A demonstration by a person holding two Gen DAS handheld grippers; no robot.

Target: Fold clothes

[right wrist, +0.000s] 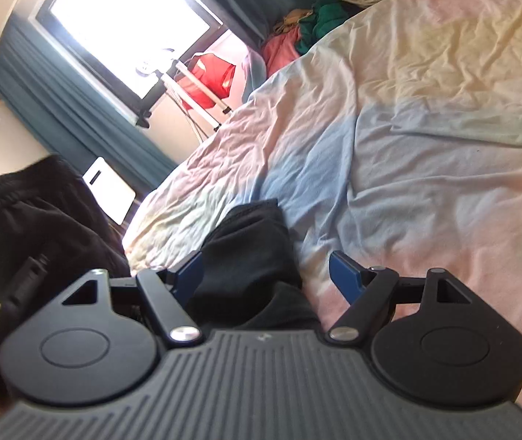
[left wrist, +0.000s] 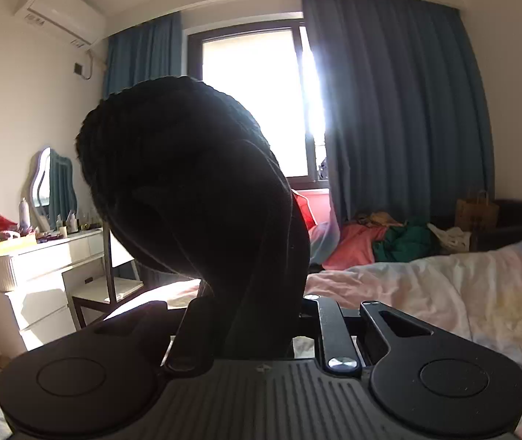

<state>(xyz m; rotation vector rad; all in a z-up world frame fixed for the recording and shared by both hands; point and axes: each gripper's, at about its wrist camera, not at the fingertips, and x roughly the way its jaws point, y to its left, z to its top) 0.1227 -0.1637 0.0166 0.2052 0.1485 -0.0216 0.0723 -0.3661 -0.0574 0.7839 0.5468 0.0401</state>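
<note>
A black knitted garment rises in a dark bulge in front of the window, and my left gripper is shut on it. The cloth covers its fingertips. In the right wrist view another part of the black garment lies on the pastel bedsheet between the blue pads of my right gripper. That gripper stands open: the right pad is clear of the cloth and the left pad is at its edge. The lifted part of the garment hangs at the far left of that view.
The rumpled bed fills the right side. A pile of pink and green clothes lies by the blue curtain. A white dressing table with a mirror stands at the left. A red item hangs near the window.
</note>
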